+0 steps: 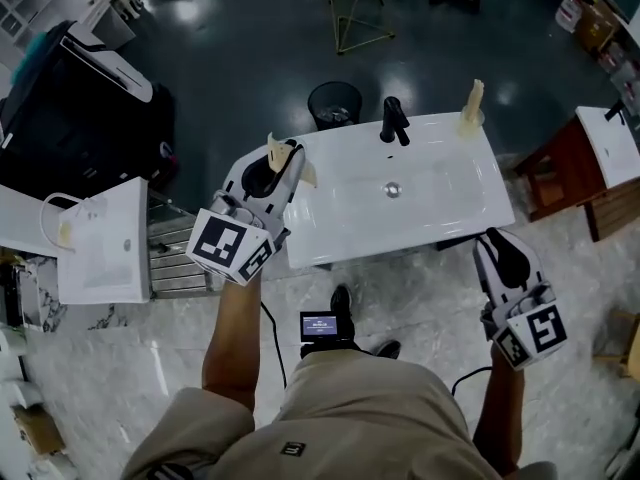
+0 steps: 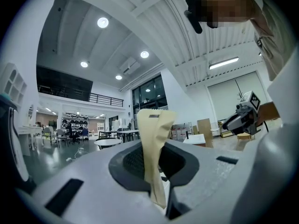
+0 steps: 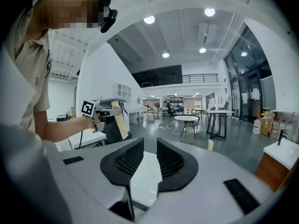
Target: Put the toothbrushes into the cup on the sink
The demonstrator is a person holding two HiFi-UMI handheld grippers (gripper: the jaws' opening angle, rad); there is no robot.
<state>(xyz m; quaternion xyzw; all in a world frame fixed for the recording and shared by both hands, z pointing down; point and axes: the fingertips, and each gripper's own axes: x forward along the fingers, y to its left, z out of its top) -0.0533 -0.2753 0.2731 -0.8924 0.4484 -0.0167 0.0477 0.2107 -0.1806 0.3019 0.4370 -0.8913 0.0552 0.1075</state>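
Your left gripper [image 2: 154,161] pinches a toothbrush [image 2: 153,129] near upright; cup [image 1: 471,120] stands far right across sink [image 1: 440,206], nearer your spread right gripper [image 3: 149,160]

Left marker cube [image 1: 232,245]: I see only black-and-white square patterns, no letters or digits.
Right marker cube [image 1: 535,330]: the same, patterns only.
Small screen [image 1: 320,325]: lit lines, too small for me to read.
Trouser patch [image 1: 292,449]: dark logo, illegible.
Toothbrush wrapper [image 2: 152,143]: a small dark mark near its top, unreadable.
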